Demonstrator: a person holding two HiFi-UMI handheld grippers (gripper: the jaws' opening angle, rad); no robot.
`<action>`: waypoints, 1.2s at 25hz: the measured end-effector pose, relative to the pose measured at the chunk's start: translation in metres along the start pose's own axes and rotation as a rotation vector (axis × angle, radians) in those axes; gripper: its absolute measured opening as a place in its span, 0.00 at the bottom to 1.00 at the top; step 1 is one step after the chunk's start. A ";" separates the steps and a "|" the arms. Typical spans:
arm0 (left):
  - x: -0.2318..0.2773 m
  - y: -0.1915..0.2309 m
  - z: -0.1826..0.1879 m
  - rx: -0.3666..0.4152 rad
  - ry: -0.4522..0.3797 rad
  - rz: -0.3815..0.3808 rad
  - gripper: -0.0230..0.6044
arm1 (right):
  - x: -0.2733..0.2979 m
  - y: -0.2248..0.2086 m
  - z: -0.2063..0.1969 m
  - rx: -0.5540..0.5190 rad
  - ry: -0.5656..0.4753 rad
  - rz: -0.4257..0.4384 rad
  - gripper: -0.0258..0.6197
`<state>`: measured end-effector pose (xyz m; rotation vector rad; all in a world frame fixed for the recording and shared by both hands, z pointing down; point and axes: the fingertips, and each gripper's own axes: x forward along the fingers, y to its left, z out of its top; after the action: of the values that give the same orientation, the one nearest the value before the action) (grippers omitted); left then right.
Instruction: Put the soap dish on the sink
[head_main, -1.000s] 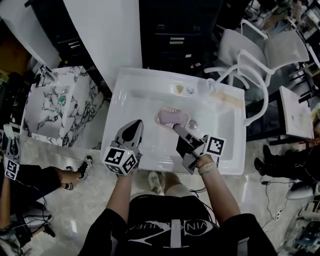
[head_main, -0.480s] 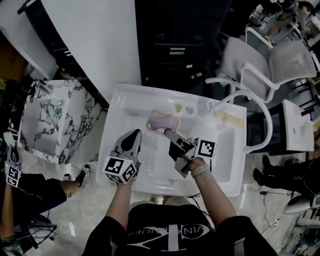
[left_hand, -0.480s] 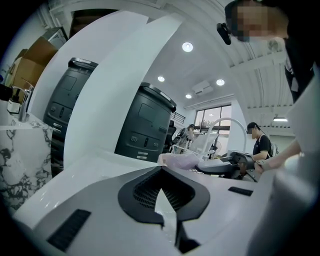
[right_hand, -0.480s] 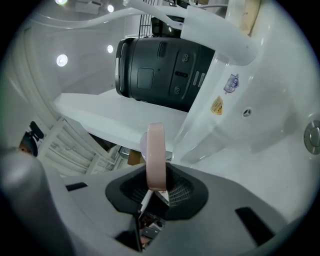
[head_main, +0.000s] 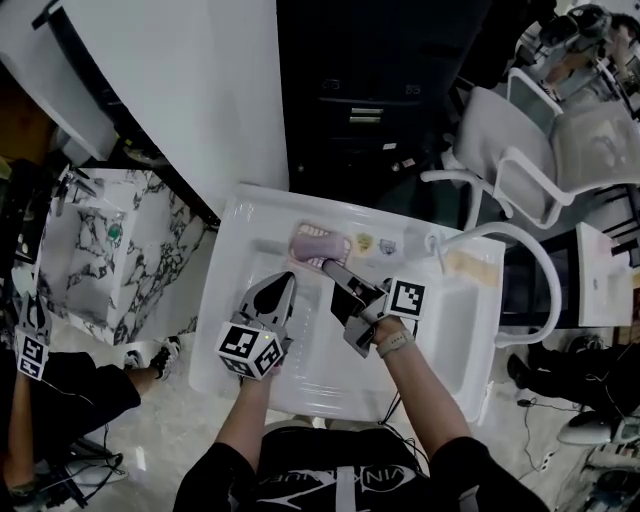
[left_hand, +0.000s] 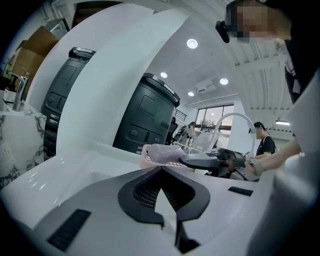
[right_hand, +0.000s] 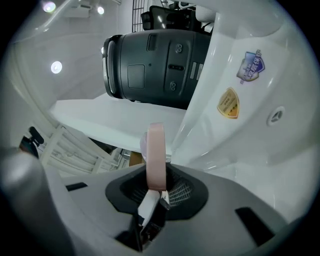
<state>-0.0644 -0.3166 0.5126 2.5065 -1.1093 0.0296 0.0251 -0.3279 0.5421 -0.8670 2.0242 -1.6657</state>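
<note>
The pink soap dish (head_main: 318, 243) is at the back left of the white sink (head_main: 228, 300), by its rear ledge; I cannot tell whether it rests there. My right gripper (head_main: 328, 264) is shut on the dish's near rim, and the rim (right_hand: 156, 147) stands edge-on between the jaws of the right gripper (right_hand: 156, 187). My left gripper (head_main: 288, 277) hovers over the basin just left of it, shut and holding nothing. In the left gripper view the left gripper (left_hand: 161, 186) points at the dish (left_hand: 160, 152), with the right gripper (left_hand: 210, 161) reaching in from the right.
A curved white faucet (head_main: 520, 250) arches over the sink's right side. Two stickers (head_main: 365, 242) mark the basin's back wall. A black cabinet (head_main: 370, 100) stands behind, a marble-patterned sink (head_main: 100, 240) to the left, and grey chairs (head_main: 530, 130) at upper right.
Both grippers have moved toward the sink's back left. The right one carried the soap dish from the basin's middle to the rear ledge.
</note>
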 end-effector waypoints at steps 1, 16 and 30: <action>0.003 0.001 0.000 -0.002 0.003 0.002 0.06 | 0.003 -0.002 0.002 -0.003 0.012 -0.007 0.17; 0.034 0.022 -0.013 -0.027 0.056 0.054 0.06 | 0.040 -0.022 0.014 0.153 0.029 -0.010 0.17; 0.044 0.030 -0.036 -0.070 0.137 0.041 0.06 | 0.055 -0.046 0.003 0.310 0.048 -0.021 0.17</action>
<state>-0.0503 -0.3526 0.5641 2.3815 -1.0864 0.1692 -0.0037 -0.3723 0.5917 -0.7472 1.7255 -1.9610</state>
